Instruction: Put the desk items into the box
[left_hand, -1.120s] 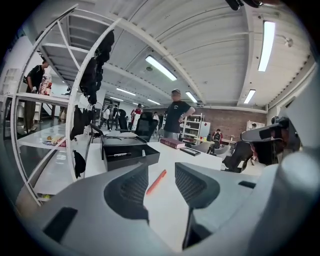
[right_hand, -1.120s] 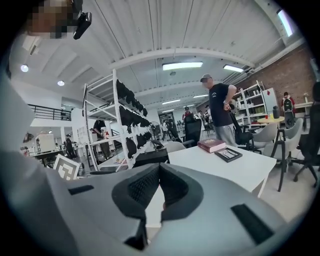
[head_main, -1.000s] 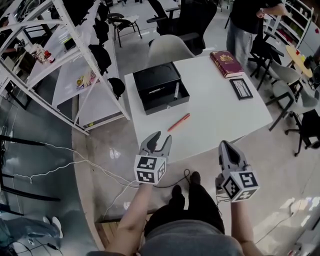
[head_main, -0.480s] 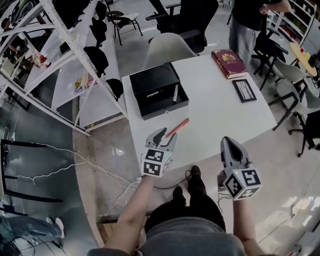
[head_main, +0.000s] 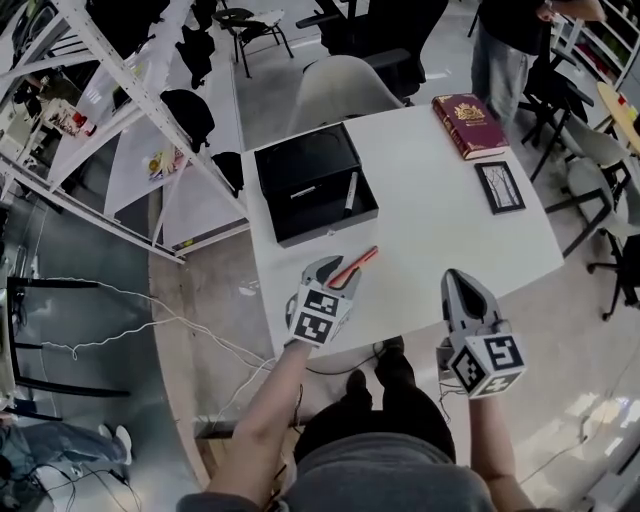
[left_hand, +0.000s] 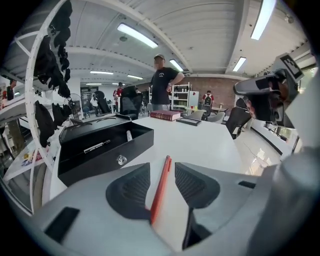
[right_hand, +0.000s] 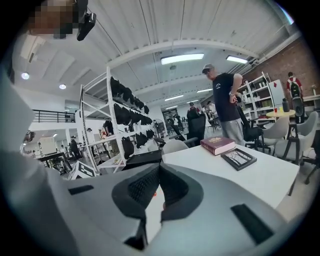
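Left gripper (head_main: 332, 270) fingers apart, red pen (head_main: 360, 259) between; right gripper (head_main: 456, 277) closed.

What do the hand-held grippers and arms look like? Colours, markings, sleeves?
The left hand-held gripper and right hand-held gripper have grey moulded bodies with dark ribbed pads. Each carries a white cube with black square markers. Forearms bare, no sleeves in view.

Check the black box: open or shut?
Open. The box has its lid swung back, and a pen lies inside.
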